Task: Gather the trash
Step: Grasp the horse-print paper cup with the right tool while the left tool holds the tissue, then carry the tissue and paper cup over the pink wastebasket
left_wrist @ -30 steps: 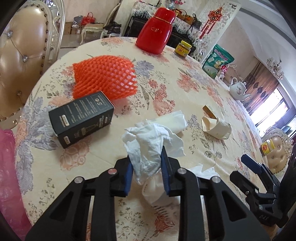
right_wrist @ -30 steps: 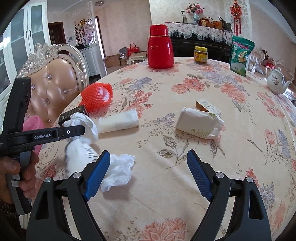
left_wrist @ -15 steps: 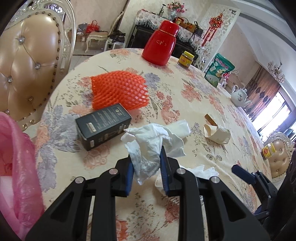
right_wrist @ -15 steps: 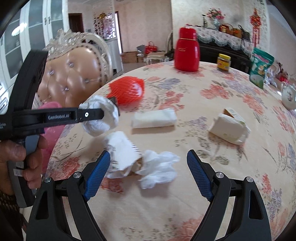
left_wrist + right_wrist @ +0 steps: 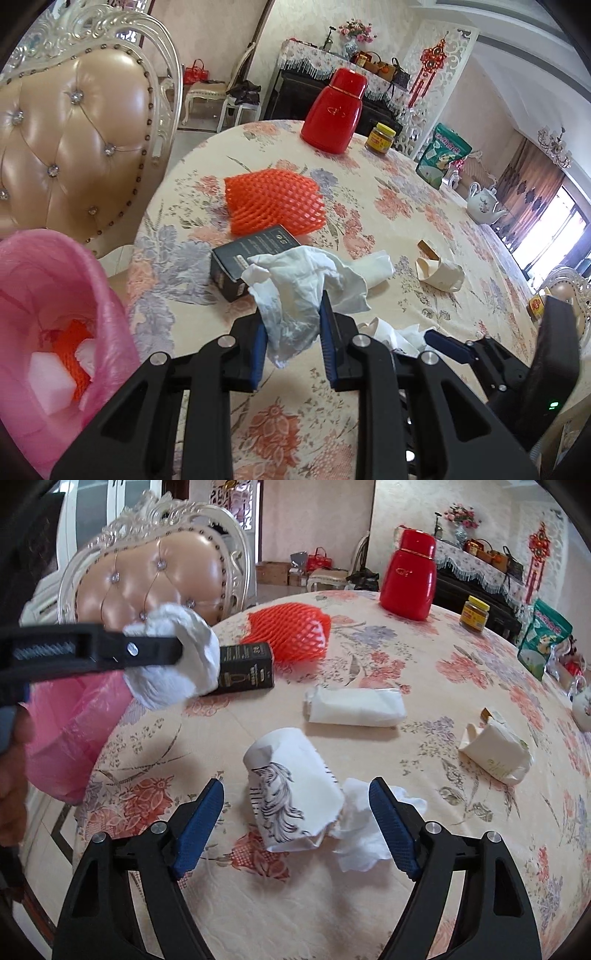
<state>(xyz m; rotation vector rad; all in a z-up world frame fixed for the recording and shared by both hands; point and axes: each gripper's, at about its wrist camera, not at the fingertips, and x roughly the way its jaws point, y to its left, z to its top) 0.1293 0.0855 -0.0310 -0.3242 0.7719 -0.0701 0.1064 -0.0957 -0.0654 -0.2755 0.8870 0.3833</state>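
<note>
My left gripper (image 5: 291, 334) is shut on a crumpled white tissue (image 5: 299, 284), held above the table near its left edge; the tissue shows in the right wrist view (image 5: 173, 661) too. A pink trash bag (image 5: 55, 317) hangs at the left, with orange net and white scraps inside. My right gripper (image 5: 295, 823) is open, its fingers on either side of a white paper cup with a dark print (image 5: 291, 805) lying on its side, with a crumpled tissue (image 5: 365, 834) against it.
On the floral tablecloth (image 5: 461, 664) lie an orange foam net (image 5: 273, 199), a black box (image 5: 251, 262), a rolled white wrapper (image 5: 354, 707) and a crushed cream carton (image 5: 495, 753). A red flask (image 5: 334, 110), a jar, a green bag and a teapot stand further back. A padded chair (image 5: 70, 147) stands at the left.
My left gripper has carried the tissue left, toward the pink bag, which has come into view. My right gripper has moved in around the paper cup.
</note>
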